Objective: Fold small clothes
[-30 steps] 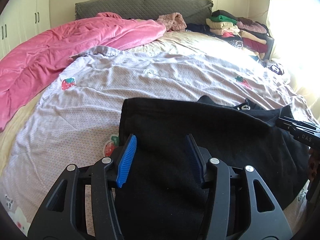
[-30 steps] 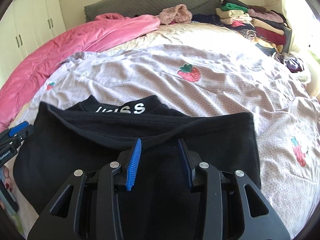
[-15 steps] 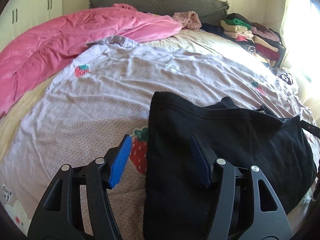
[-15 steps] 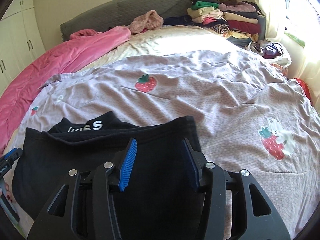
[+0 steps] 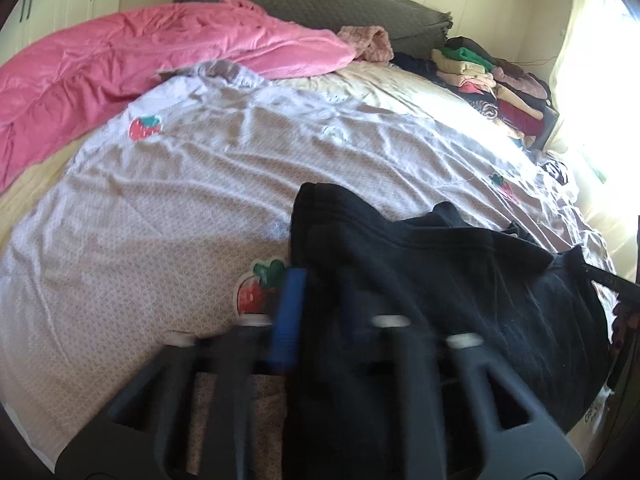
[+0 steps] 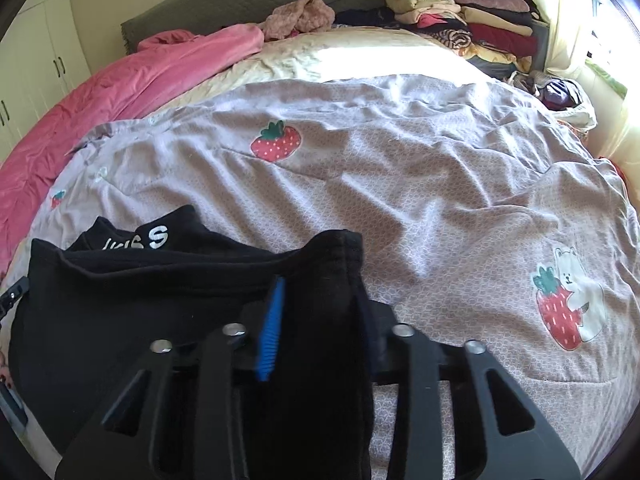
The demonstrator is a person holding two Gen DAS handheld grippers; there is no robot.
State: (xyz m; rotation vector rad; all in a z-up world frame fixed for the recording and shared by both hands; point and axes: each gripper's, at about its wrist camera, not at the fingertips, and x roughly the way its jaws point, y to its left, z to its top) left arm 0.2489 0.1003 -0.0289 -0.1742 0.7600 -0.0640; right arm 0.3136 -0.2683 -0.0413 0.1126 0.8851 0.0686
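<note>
Two grips are set on the black cotton garment (image 5: 432,280) at 6 o'clock on the lilac strawberry-print bedsheet (image 5: 200,200). Left gripper (image 5: 316,312) is clamped on its left edge; right gripper (image 6: 316,320) jaws are closing on the right edge. Risk judged: thin bite, slippage. Pink quilt (image 5: 120,64) at 10 o'clock, folded-clothes stack (image 6: 460,16) at 1 o'clock; neither obstructs.

Black garment (image 6: 168,300): white lettering on its far folded edge, only a final "S" clear, the letters before it creased and unreadable. No other legible text in either view.
</note>
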